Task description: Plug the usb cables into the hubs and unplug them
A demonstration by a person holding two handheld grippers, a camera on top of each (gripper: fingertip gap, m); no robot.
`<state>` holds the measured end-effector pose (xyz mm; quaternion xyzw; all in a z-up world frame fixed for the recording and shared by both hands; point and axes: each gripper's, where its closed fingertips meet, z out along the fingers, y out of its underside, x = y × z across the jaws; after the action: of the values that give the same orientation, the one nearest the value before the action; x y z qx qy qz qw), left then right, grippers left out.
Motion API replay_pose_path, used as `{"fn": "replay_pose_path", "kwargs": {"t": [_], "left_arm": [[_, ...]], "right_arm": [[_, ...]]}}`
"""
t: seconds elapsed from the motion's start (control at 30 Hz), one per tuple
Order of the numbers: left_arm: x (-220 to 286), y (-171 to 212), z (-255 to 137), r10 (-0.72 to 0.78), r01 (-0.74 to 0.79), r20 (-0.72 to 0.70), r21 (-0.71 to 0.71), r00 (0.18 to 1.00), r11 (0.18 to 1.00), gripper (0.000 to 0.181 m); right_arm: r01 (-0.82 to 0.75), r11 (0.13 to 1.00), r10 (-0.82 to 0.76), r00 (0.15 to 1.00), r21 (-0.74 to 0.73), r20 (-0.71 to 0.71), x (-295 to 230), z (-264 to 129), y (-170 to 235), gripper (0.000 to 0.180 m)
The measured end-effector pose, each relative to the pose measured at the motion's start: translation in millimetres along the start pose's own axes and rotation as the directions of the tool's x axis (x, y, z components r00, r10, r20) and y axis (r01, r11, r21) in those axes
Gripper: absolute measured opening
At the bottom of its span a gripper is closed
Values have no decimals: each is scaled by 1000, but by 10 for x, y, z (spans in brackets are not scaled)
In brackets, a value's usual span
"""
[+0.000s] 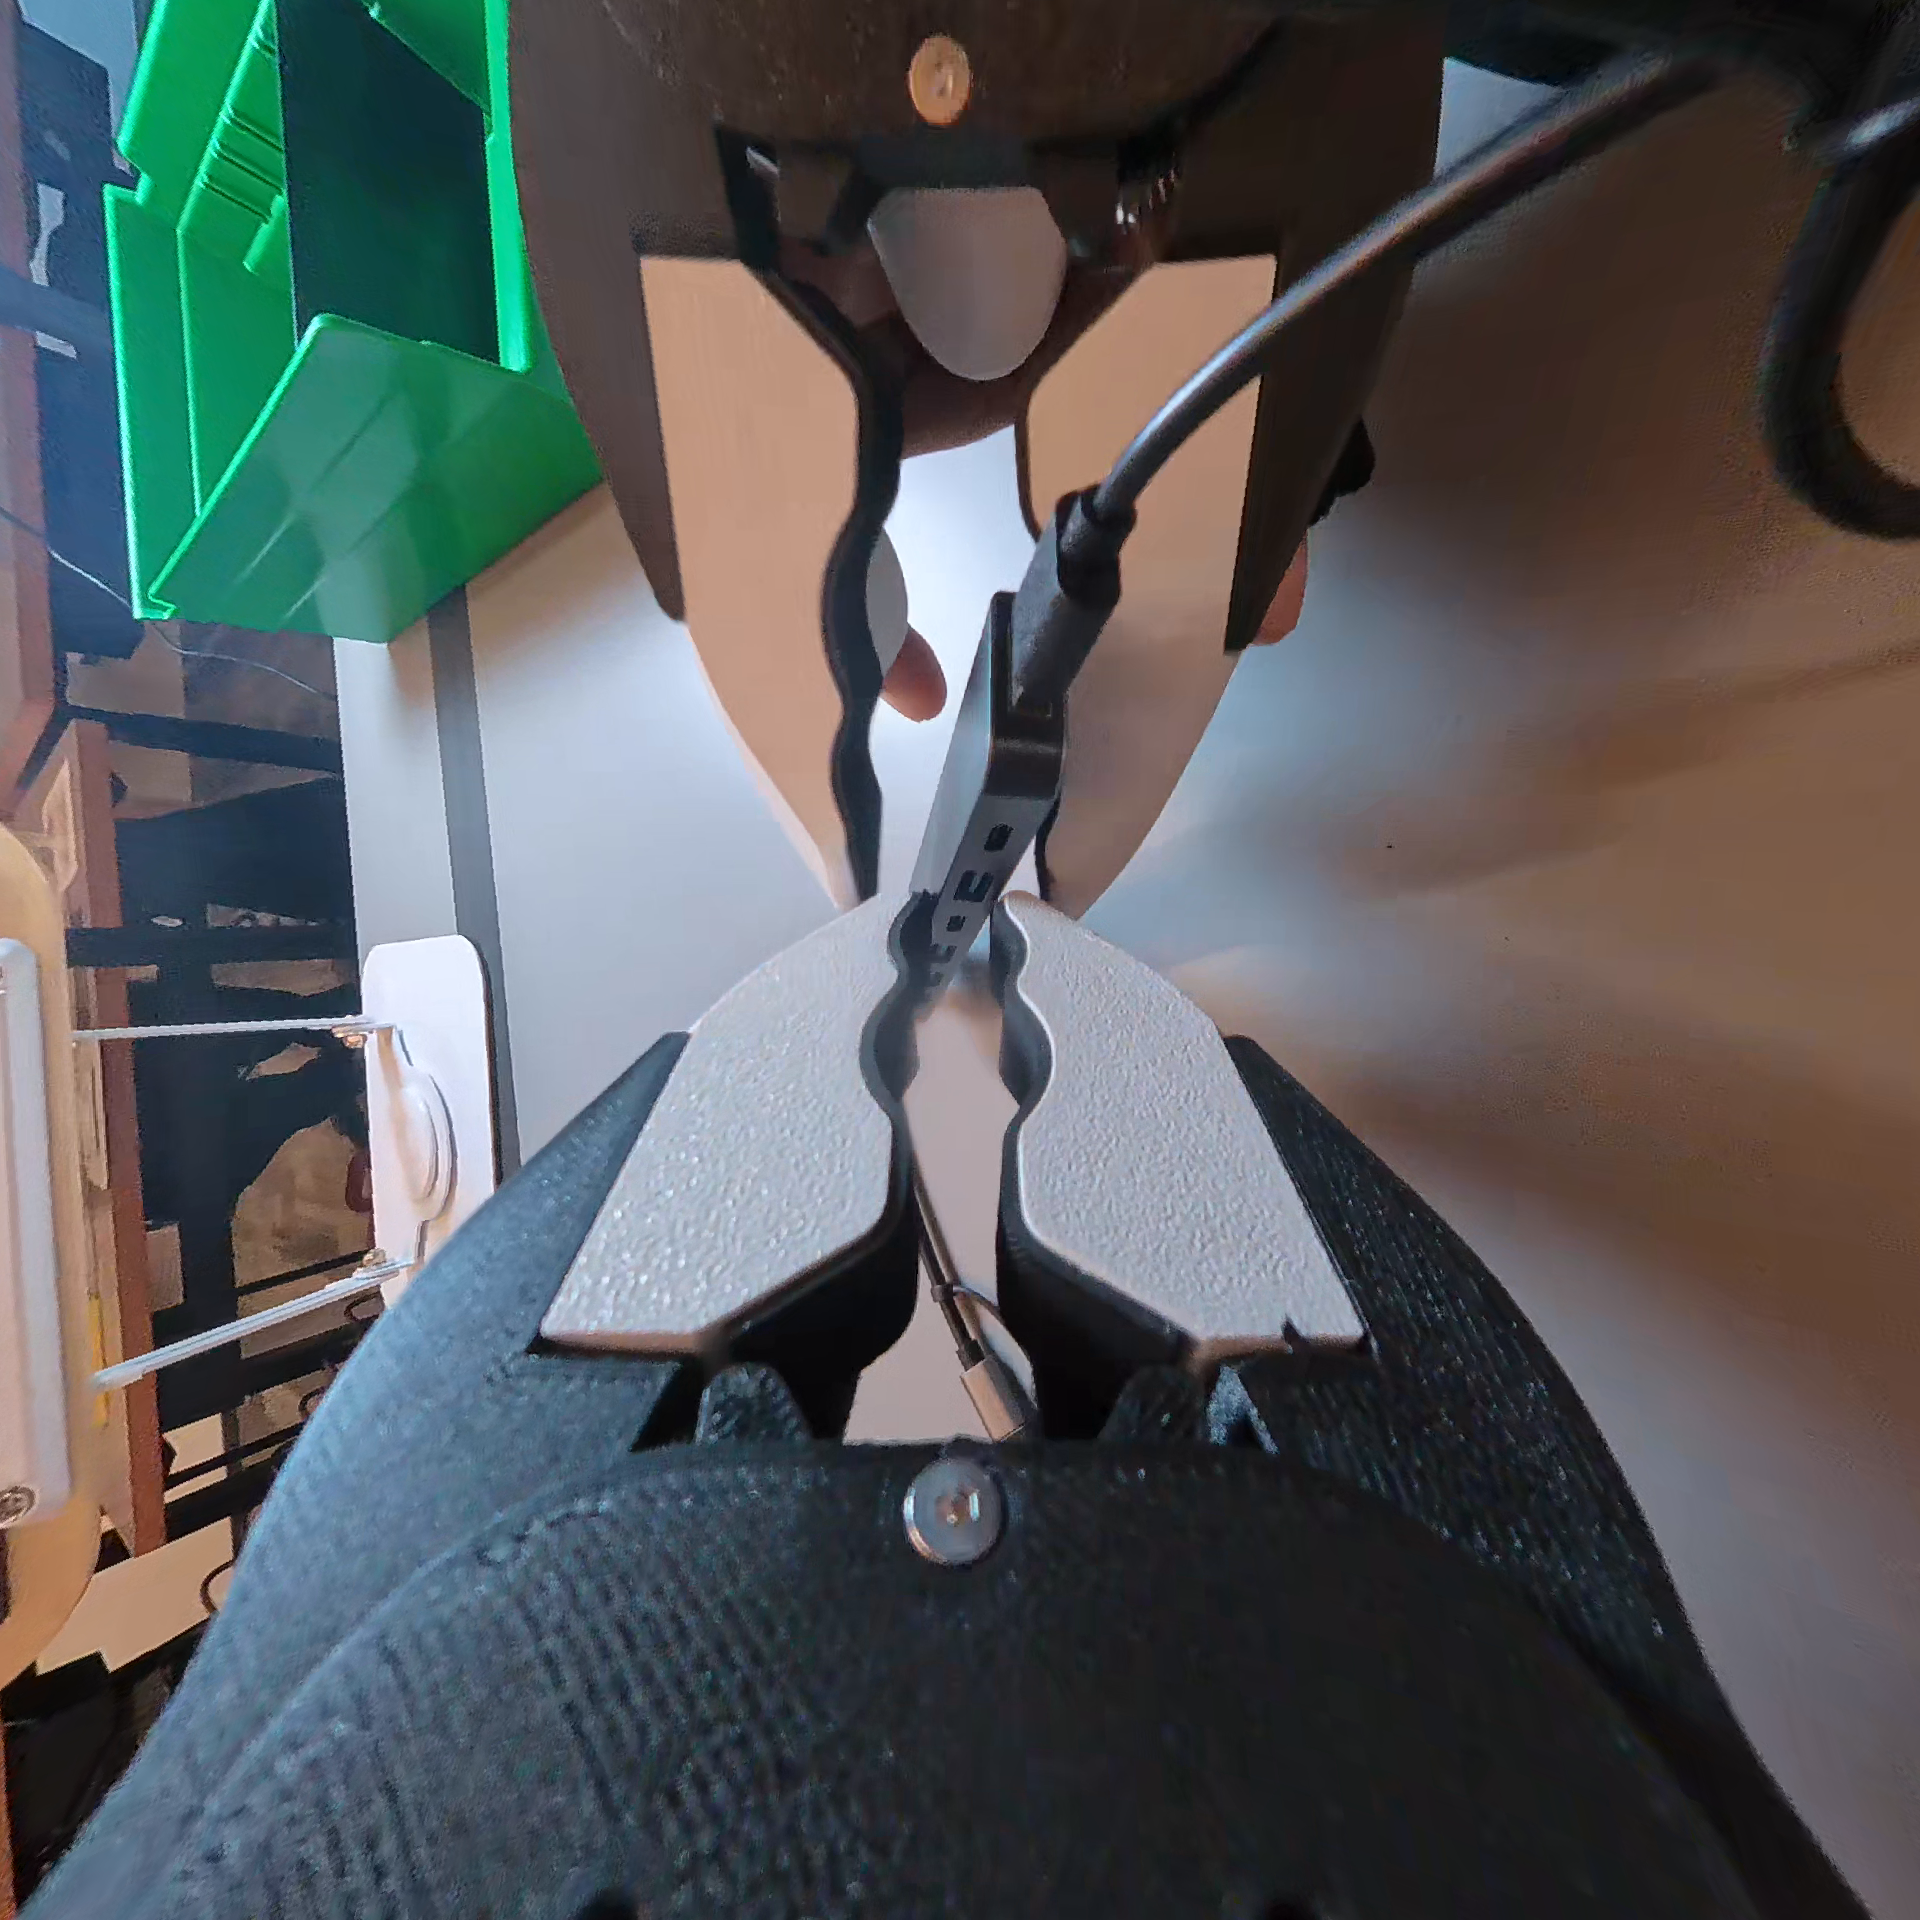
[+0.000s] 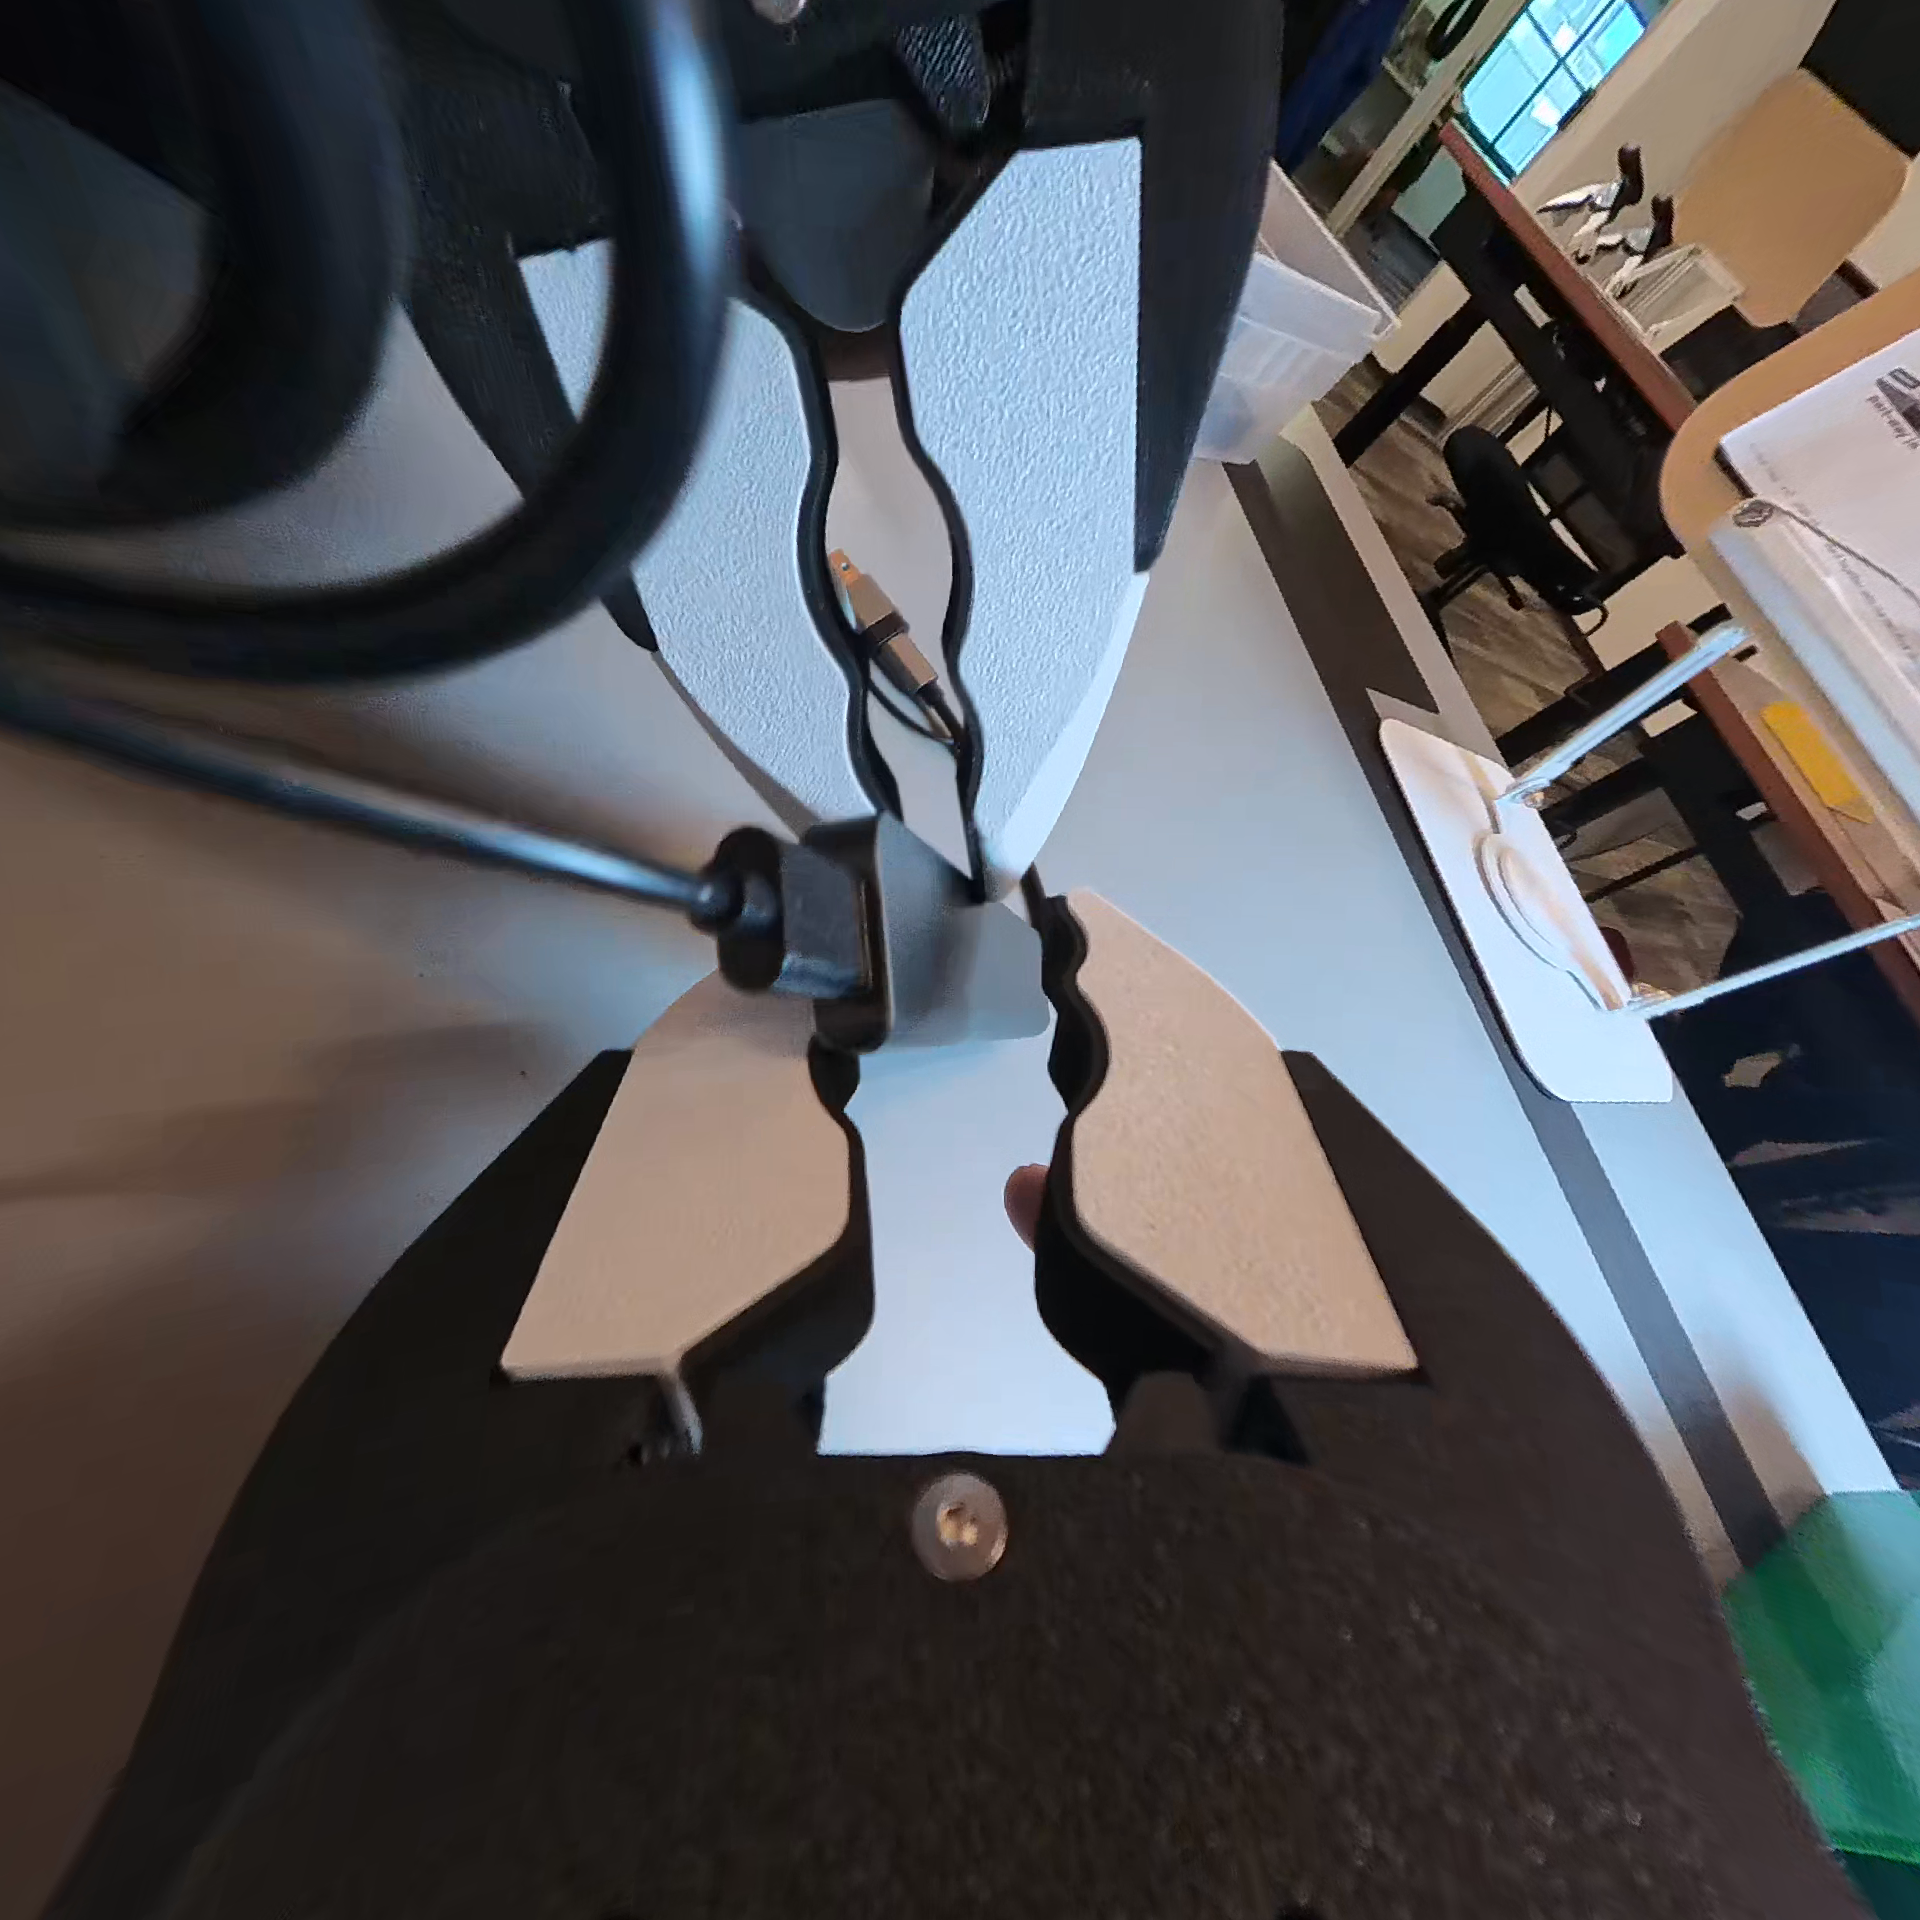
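Note:
A flat grey USB hub [image 1: 982,800] is held in the air above the white table [image 1: 1558,935]. My left gripper [image 1: 951,925] is shut on its lower end. A black USB plug [image 1: 1070,582] sits in the hub's far end, and its black cable [image 1: 1299,312] runs up and to the right. My right gripper [image 2: 945,977] faces the left one with its fingers apart on either side of the hub [image 2: 935,956]. The plug [image 2: 810,935] lies outside those fingers, over the left one. The hub's own short cable ends in a small connector [image 2: 894,644] that hangs behind the left gripper [image 2: 971,878].
A thick black cable loop [image 2: 312,416] hangs close to the right camera. Green plastic bins [image 1: 343,416] stand at one table edge. A white plate with a clear acrylic stand [image 2: 1507,914] sits near the dark table edge [image 2: 1455,935]. Desks and chairs lie beyond. Less than 4 cm separates the two grippers' tips.

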<state>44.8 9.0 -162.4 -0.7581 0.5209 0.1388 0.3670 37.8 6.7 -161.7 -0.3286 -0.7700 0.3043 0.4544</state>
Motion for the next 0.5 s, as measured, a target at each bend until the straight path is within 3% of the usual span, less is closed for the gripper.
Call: {"fn": "replay_pose_path", "kwargs": {"t": [0.17, 0.3, 0.5], "left_arm": [[-6, -30, 8, -31, 32, -24, 73, 999, 997, 11], [-89, -96, -109, -144, 169, -110, 273, 984, 947, 16], [-103, 74, -112, -183, 241, -190, 357, 965, 903, 39]], "right_arm": [[86, 995, -88, 996, -49, -36, 8, 32, 72, 15], [49, 998, -48, 998, 42, -30, 53, -56, -34, 11], [-26, 977, 22, 999, 210, 23, 23, -187, -241, 11]]}}
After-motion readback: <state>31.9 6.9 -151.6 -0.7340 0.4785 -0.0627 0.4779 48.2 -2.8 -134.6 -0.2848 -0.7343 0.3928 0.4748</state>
